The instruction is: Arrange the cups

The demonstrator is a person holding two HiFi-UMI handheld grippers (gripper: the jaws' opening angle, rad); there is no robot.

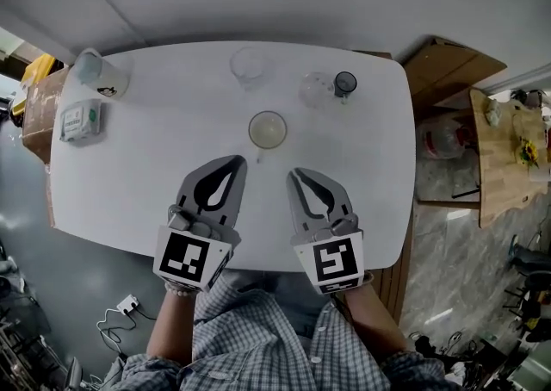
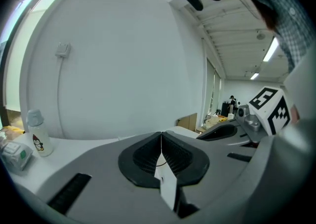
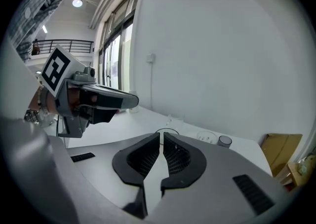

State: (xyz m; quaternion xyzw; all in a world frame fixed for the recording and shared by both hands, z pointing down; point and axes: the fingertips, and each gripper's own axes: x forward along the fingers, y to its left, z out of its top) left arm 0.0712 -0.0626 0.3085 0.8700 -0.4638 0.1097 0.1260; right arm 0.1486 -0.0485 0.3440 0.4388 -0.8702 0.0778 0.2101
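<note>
1. A white table (image 1: 146, 174) stands against a plain wall.
2. Four cups are set on its far half: a near cup (image 1: 268, 129), a glass (image 1: 250, 66), a clear cup (image 1: 316, 88) and a dark cup (image 1: 344, 83).
3. The left gripper (image 1: 235, 163) and right gripper (image 1: 294, 175) are held over the near edge, jaws pressed together, nothing pinched.
4. The near cup stands upright just ahead, between both jaws and about equally near to each. The jaws would likely need spreading first.
</note>
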